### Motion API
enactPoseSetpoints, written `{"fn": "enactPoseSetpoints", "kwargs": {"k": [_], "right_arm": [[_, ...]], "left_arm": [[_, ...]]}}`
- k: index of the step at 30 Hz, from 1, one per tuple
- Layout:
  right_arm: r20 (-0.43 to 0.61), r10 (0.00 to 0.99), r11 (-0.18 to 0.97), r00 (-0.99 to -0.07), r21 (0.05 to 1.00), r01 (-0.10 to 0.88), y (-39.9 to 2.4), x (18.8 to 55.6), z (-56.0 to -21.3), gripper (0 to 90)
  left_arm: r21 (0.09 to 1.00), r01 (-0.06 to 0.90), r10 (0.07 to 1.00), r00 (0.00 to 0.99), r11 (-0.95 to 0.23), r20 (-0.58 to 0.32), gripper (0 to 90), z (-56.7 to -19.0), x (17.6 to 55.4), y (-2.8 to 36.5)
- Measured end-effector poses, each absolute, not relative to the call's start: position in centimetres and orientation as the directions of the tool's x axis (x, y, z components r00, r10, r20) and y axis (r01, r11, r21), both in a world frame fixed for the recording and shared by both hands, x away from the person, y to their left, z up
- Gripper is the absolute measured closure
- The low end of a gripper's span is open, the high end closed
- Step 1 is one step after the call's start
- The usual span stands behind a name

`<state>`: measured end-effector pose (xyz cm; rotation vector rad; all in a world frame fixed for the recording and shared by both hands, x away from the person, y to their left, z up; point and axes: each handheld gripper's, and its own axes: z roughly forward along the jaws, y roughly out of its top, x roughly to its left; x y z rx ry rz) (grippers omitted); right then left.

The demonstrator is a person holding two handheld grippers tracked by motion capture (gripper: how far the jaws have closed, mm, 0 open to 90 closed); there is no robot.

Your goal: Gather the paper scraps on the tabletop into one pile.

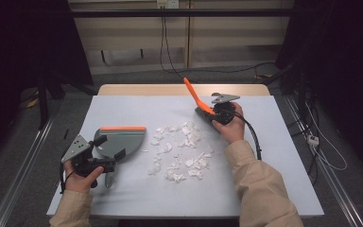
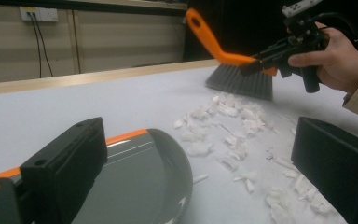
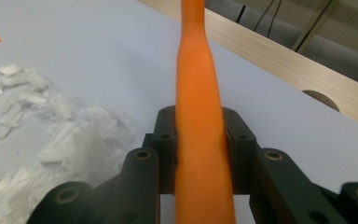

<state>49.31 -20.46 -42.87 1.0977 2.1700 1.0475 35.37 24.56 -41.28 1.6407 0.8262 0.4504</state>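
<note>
A pile of torn white paper scraps lies in the middle of the white table. A grey dustpan with an orange lip rests left of the scraps, its handle toward the person. My left gripper hovers over the pan, jaws wide apart and pressing on nothing. At the far right of the pile, my right gripper is shut on the orange handle of a hand brush. Its dark bristles touch the table just behind the scraps.
The table's wooden far edge lies just behind the brush. A black cable trails from the right gripper over the table's right side. Metal rails run along the floor on both sides.
</note>
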Motion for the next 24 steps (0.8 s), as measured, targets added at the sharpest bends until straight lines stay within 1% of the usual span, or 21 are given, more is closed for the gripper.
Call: {"fn": "enactPoseSetpoints", "kwargs": {"k": [3, 5, 8, 9, 12, 17, 22, 24], "right_arm": [[-0.092, 0.788, 0.425, -0.609, 0.797, 0.429, -19.7, 48.8, -42.9, 71.5], [-0.133, 0.765, 0.470, -0.630, 0.784, 0.405, -19.1, 48.3, -42.9, 71.5], [-0.108, 0.738, 0.467, -0.666, 0.794, 0.389, -18.6, 47.3, -42.9, 71.4], [-0.121, 0.730, 0.479, -0.672, 0.793, 0.377, -18.5, 47.0, -42.9, 71.4], [-0.115, 0.709, 0.485, -0.696, 0.796, 0.362, -18.5, 46.1, -42.9, 71.4], [-0.071, 0.679, 0.470, -0.731, 0.806, 0.359, -18.7, 44.6, -42.8, 71.5], [-0.079, 0.645, 0.500, -0.760, 0.796, 0.342, -18.0, 43.0, -42.5, 71.5], [-0.058, 0.627, 0.496, -0.777, 0.799, 0.341, -17.8, 42.5, -42.3, 71.5]], "left_arm": [[0.959, 0.277, 0.727, 0.671, -0.065, -0.145, 3.2, -41.5, 35.4, 24.8], [0.958, 0.278, 0.731, 0.667, -0.067, -0.143, 3.4, -41.5, 35.4, 24.9], [0.959, 0.275, 0.740, 0.658, -0.063, -0.140, 3.5, -41.4, 35.3, 25.1], [0.960, 0.274, 0.742, 0.657, -0.066, -0.136, 3.5, -41.4, 35.3, 25.2], [0.959, 0.275, 0.743, 0.656, -0.069, -0.135, 3.5, -41.5, 35.1, 25.3], [0.960, 0.273, 0.746, 0.652, -0.063, -0.137, 3.8, -41.4, 34.9, 25.2], [0.960, 0.269, 0.749, 0.650, -0.072, -0.126, 3.8, -41.3, 34.8, 25.3], [0.960, 0.271, 0.749, 0.650, -0.070, -0.129, 3.8, -41.3, 34.7, 25.3]]}}
